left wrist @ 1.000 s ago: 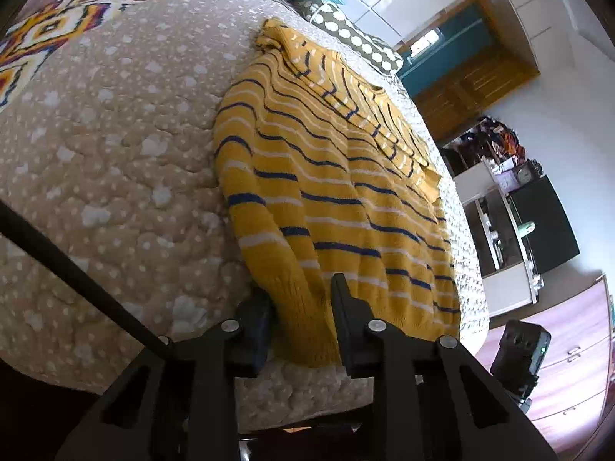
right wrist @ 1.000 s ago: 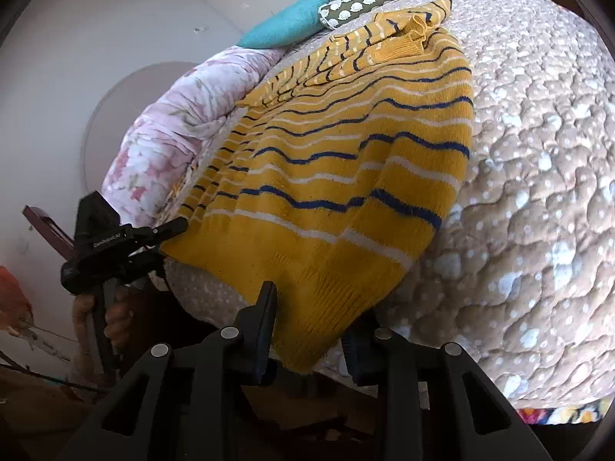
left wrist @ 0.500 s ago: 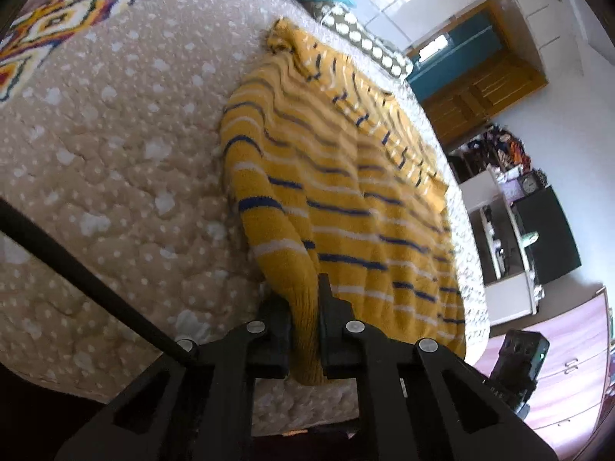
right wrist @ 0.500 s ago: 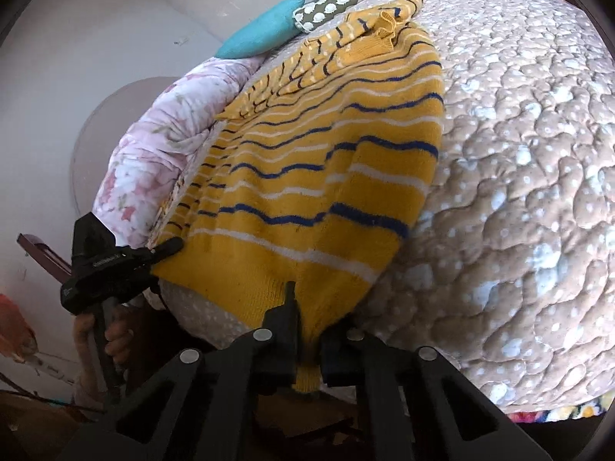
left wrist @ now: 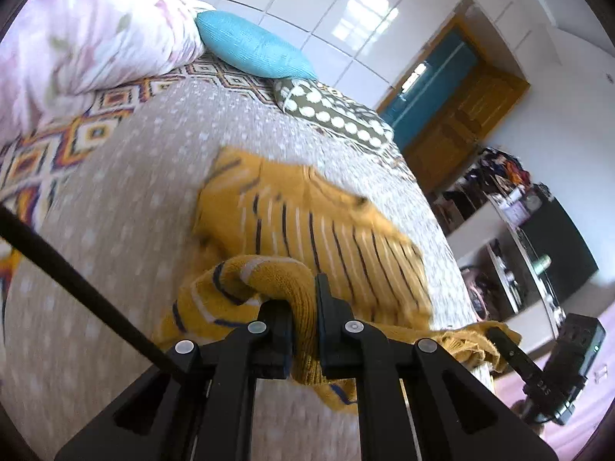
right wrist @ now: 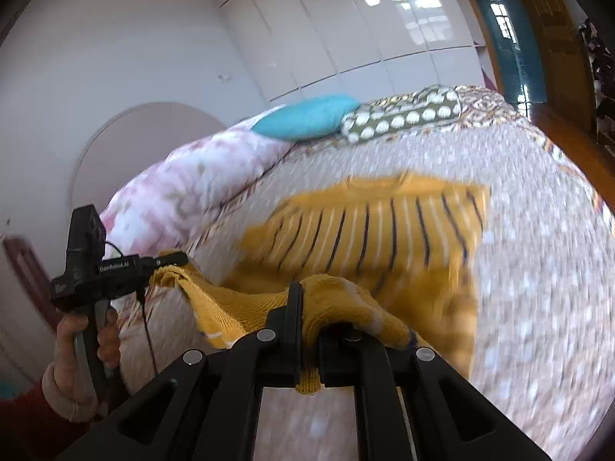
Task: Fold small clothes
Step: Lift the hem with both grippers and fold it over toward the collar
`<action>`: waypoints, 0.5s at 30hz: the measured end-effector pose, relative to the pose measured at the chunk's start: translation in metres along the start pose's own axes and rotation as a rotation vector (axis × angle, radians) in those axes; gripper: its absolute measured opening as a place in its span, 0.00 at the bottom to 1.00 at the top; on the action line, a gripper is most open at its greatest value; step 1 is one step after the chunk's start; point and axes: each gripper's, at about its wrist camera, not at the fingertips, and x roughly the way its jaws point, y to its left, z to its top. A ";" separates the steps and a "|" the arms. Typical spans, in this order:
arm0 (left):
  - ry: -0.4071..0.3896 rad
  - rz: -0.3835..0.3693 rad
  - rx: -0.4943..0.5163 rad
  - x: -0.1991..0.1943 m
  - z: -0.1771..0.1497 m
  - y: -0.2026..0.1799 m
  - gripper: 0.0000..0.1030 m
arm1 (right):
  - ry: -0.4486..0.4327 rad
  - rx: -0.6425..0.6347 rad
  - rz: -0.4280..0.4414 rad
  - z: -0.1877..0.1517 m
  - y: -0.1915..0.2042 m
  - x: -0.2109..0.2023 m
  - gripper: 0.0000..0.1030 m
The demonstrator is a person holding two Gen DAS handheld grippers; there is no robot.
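Note:
A mustard-yellow knit sweater with navy and white stripes lies on the bed; it also shows in the right wrist view. My left gripper is shut on one corner of the sweater's bottom hem, lifted above the bed. My right gripper is shut on the other hem corner, also lifted. The hem hangs stretched between the two grippers, raised over the sweater's body. The other gripper is seen in each view: the right one and the left one.
The bed has a beige dotted quilt. A floral duvet, a teal pillow and a green dotted pillow lie at its head. Shelves and a dark cabinet stand to the right, beside a wooden door.
Both grippers closed on the hem corners, then lifted them and carried them toward the head of the bed. The lower sweater now folds over its upper part.

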 end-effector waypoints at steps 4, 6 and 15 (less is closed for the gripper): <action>0.026 0.114 0.023 0.065 0.052 -0.006 0.09 | 0.012 0.013 -0.071 0.047 -0.020 0.052 0.06; 0.052 0.162 0.029 0.092 0.061 -0.004 0.09 | 0.040 0.032 -0.107 0.060 -0.034 0.083 0.06; 0.148 0.028 -0.169 0.154 0.086 0.041 0.28 | 0.168 0.155 -0.173 0.074 -0.105 0.174 0.08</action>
